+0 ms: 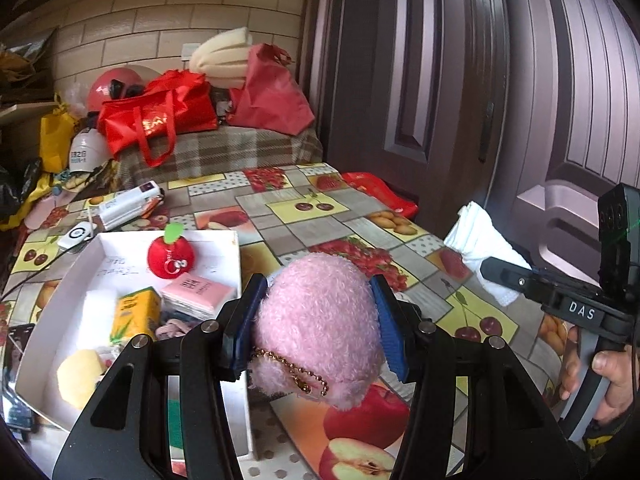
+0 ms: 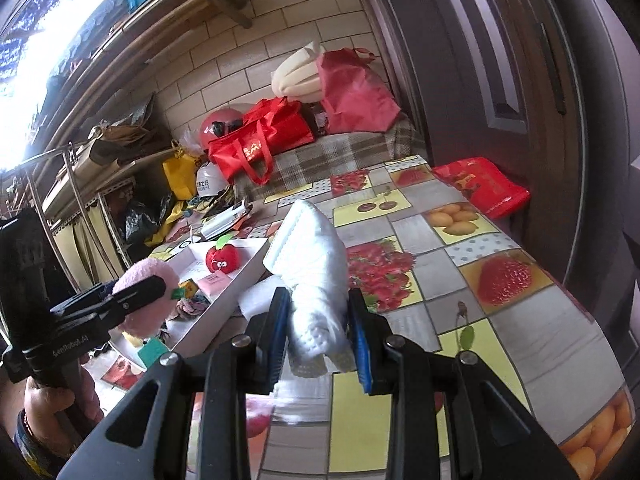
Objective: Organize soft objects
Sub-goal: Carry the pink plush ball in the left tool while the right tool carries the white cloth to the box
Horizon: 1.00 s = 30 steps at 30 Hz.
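Left tool [image 1: 318, 316]: clamped on the pink plush [image 1: 320, 328], blue pads pressed into both flanks so the pile bulges around them. The grip sits across the widest part, which I judge sensible for a yielding item: a narrower bite would likely let it slip. Its bead chain [image 1: 296, 372] hangs free at the lower front. The plush is held clear of the counter [image 1: 304, 220], lower centre of the left wrist view, just right of the white box [image 1: 224, 240].

Right tool [image 2: 320, 336]: clamped on the white cloth [image 2: 316, 256] near its lower end. The rest of the cloth stands up and away from the pads, centre of the right wrist view, held above the counter. A low grip leaves the bulk unsupported; it may flop on release.

White box: lower left of the left wrist view. It already holds the red apple toy [image 1: 170, 254], a pink pack [image 1: 198, 288], a yellow carton [image 1: 134, 312] and a yellow sponge [image 1: 78, 376]. This grouping suggests the box is the collection point, and that both held items are bound for it.

Assessment: the plush is nearest the box's right wall and looks the likelier first deposit. Free floor remains at the box's upper left. Whether the plush touches the box wall cannot be told.

Background at the upper frame: red bags [image 1: 160, 120] on a plaid bed [image 1: 240, 148], not involved.
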### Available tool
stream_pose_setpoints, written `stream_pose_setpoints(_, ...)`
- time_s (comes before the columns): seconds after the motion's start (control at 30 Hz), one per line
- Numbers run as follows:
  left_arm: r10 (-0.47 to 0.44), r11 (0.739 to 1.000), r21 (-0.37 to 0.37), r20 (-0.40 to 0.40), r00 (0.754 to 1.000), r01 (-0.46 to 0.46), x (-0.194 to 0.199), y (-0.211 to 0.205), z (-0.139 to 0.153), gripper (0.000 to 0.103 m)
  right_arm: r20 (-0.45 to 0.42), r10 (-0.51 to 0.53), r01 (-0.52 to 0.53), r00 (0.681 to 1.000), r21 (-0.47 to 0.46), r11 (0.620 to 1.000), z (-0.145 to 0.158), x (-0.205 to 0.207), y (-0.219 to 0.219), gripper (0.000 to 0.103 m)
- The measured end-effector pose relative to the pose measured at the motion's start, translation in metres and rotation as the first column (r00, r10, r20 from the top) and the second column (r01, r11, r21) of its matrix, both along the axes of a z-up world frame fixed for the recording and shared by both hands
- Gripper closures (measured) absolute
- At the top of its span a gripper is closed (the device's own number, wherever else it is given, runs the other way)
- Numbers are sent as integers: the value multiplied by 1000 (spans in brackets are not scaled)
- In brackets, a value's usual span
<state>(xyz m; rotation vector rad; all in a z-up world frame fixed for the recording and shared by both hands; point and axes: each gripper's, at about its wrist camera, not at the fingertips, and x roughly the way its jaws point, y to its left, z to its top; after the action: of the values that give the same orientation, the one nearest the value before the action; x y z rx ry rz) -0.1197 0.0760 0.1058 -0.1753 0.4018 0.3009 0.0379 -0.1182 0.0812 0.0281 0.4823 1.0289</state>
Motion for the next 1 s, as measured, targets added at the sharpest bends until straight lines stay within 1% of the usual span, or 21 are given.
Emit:
stream_pose_setpoints(0.4, 59, 998, -17, 36, 998, -58, -25, 18, 4, 51, 31, 27, -27, 999, -2, 1000, 8, -15, 10, 74)
stream_pose_setpoints(0.87, 72, 997, -22, 38, 997, -71, -29, 21, 2, 51, 36, 32, -32, 999, -11, 999, 6, -16, 13, 74)
stream_pose_setpoints(1.0, 79, 997, -25, 41, 996, -78, -30, 24, 2, 51, 60, 36, -35, 998, -14, 999, 9, -18, 18, 74)
